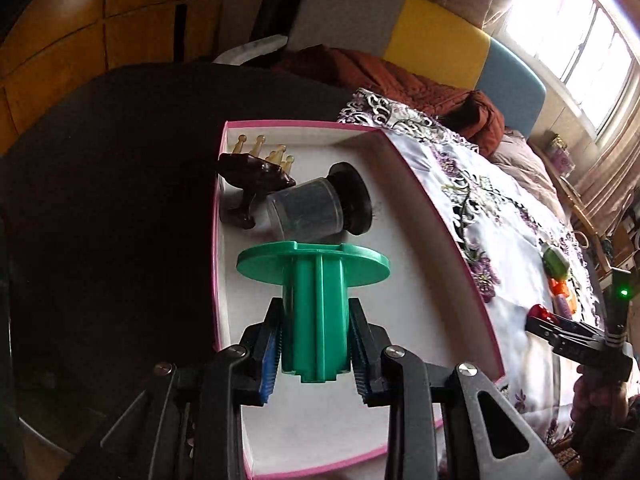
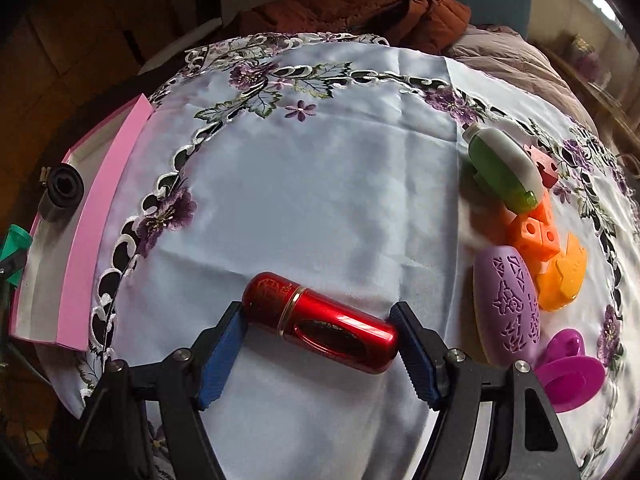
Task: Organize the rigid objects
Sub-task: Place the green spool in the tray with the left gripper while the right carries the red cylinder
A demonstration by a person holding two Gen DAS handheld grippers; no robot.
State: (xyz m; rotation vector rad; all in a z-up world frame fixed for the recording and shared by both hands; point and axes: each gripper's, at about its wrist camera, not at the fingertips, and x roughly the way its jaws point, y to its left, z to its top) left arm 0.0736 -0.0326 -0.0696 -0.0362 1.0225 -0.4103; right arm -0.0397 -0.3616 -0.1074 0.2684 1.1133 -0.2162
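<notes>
Left gripper (image 1: 316, 344) pinching green spool (image 1: 314, 304) by its stem, flange pointing away, above pink-edged box (image 1: 436, 216). Inside, near far corner: grey cylinder (image 1: 310, 214) on its side, partly hiding dark brown piece (image 1: 256, 178). Right gripper (image 2: 320, 328) clamped endwise on red capsule (image 2: 320, 326), long axis crosswise over tablecloth (image 2: 320, 168); gold markings unreadable.

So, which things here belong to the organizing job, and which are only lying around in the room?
Part of the job:
- green plastic spool, held by the left gripper
- shiny red metal tube, between the right gripper fingers
- pink-edged white box
- grey canister with black cap
- purple oval brush
- orange plastic blocks

Just lying about:
- rust-brown quilted jacket
- embroidered white tablecloth
</notes>
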